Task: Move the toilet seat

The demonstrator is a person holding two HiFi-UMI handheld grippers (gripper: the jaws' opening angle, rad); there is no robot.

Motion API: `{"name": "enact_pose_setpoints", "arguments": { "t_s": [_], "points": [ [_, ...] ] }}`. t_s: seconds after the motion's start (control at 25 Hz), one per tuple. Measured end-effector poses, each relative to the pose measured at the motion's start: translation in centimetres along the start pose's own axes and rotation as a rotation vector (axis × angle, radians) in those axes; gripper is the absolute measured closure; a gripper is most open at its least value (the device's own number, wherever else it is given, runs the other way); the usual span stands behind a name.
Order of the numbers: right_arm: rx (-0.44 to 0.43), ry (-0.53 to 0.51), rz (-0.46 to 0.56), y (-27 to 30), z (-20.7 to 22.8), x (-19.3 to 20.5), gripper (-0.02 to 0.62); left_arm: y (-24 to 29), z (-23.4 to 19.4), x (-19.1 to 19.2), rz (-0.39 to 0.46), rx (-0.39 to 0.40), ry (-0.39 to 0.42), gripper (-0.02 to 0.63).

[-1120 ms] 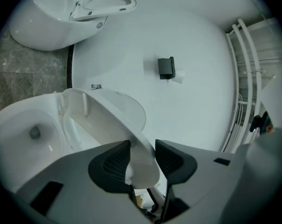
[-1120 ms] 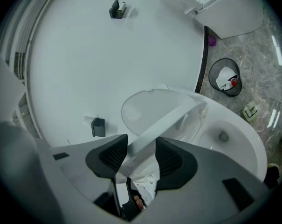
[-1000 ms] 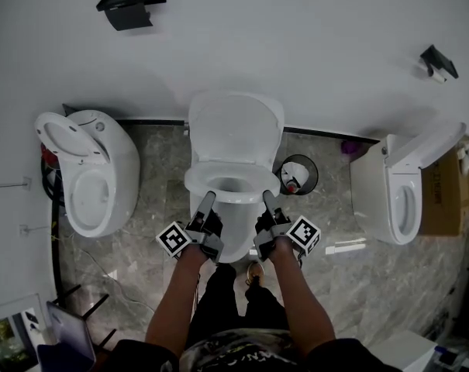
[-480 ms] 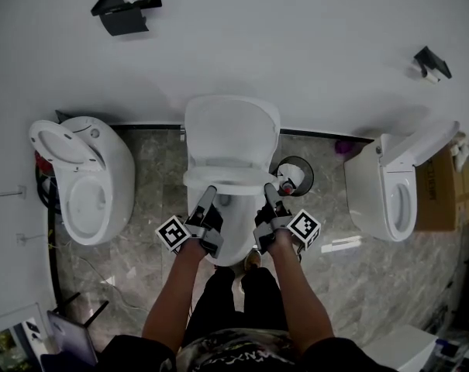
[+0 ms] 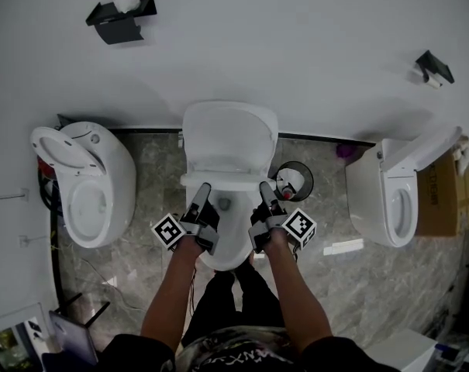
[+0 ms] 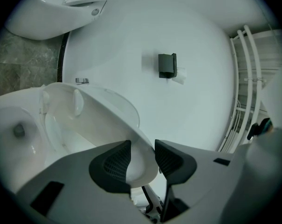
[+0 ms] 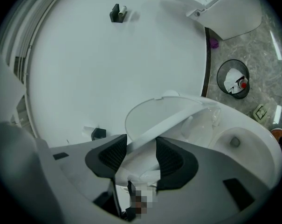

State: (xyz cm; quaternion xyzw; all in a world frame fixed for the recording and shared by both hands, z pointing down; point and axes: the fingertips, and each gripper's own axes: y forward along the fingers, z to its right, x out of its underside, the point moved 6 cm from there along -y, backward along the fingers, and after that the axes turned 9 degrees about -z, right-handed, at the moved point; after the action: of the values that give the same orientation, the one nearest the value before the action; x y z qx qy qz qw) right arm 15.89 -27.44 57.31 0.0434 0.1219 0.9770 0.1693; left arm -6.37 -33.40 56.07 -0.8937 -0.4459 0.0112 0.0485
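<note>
Left tongs (image 5: 202, 187) and right tongs (image 5: 264, 187), each tight on the half-raised seat (image 5: 227, 179), lid (image 5: 230, 134) at twelve o'clock.

R claw (image 7: 141, 147) clamped on toilet seat (image 7: 174, 122), seat half-raised; bin (image 7: 220, 76) nearby

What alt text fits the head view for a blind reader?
Seen from above, a person's left gripper and right gripper clamp the front of a toilet seat, raised partway off its bowl. The lid stands upright behind it; a left toilet and right toilet flank it.
</note>
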Motion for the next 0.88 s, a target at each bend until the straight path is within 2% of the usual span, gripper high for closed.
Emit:
{"name": "enact_pose_setpoints", "arguments": {
  "t_s": [0.48,0.88],
  "points": [
    [-0.021,-0.017,-0.028,2.1,-1.2,-2.2,0.397,2.9,0.2,-1.7,0.034,0.011,-0.003,0.433],
    [-0.032,-0.024,-0.031,4.0,-1.8,-3.8,0.397,5.1,-0.1,-3.5,0.020,0.017,0.013,0.434]
  ]
}}
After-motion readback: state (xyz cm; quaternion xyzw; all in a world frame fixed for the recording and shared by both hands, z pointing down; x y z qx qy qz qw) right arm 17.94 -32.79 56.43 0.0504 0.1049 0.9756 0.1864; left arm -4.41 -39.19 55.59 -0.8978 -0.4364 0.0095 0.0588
